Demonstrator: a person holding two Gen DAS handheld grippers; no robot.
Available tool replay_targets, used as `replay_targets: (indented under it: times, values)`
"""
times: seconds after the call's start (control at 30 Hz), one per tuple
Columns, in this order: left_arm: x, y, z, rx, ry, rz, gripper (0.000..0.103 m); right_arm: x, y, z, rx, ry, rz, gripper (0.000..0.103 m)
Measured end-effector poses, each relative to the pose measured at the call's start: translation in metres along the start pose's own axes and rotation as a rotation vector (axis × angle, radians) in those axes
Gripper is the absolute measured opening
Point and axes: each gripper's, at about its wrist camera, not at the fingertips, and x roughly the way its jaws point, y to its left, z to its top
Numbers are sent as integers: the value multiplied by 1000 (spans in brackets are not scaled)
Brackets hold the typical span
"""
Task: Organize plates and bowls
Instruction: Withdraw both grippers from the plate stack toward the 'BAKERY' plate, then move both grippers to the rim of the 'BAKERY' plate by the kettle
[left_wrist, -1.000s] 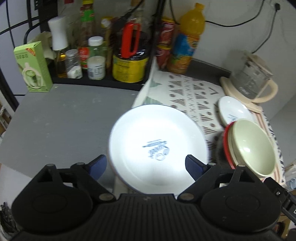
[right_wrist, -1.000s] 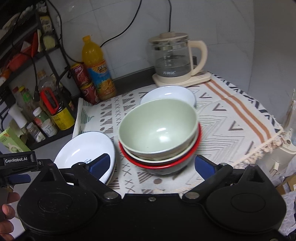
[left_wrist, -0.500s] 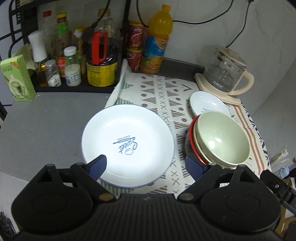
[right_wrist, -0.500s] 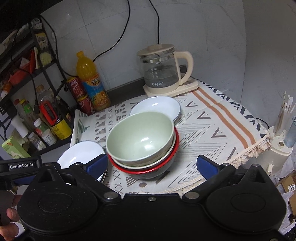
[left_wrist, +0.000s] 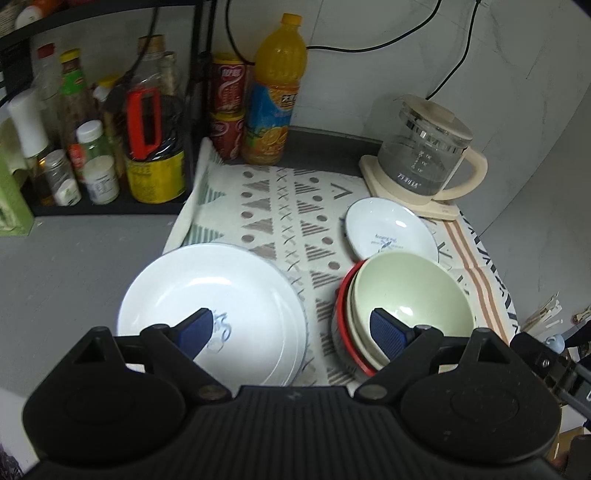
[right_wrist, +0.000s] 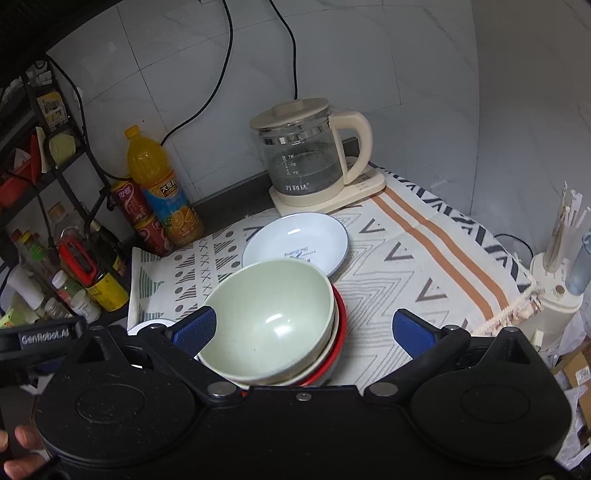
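A stack of large white plates (left_wrist: 210, 295) lies at the left edge of the patterned cloth (left_wrist: 291, 221). To its right stands a stack of bowls with a pale green bowl (left_wrist: 410, 295) on top and a red-rimmed one at the bottom; it also shows in the right wrist view (right_wrist: 269, 317). A small white plate (left_wrist: 391, 229) lies behind the bowls, also in the right wrist view (right_wrist: 295, 240). My left gripper (left_wrist: 295, 332) is open and empty above the gap between plates and bowls. My right gripper (right_wrist: 303, 330) is open and empty over the bowl stack.
A glass kettle (right_wrist: 310, 162) on a cream base stands at the back right. An orange juice bottle (left_wrist: 275, 92), red cans (left_wrist: 227, 110) and a black rack of condiment bottles (left_wrist: 99, 147) line the back left. A holder with sticks (right_wrist: 557, 273) stands off the table's right edge.
Both grippers have pulled back and risen, so plates and bowls sit lower in the views. The left view has swung right, towards the bowls. The dishes have not moved.
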Motion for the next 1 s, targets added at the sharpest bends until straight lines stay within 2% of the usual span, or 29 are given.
replay_targets:
  times: [0.53,1.0]
  values:
    - [60,-26,56,29,19,-68,91,60,-3,40,30,23,-31,103]
    - [118,-35,98,27,62,-91,91,114,-3,75,50,43,-82,103]
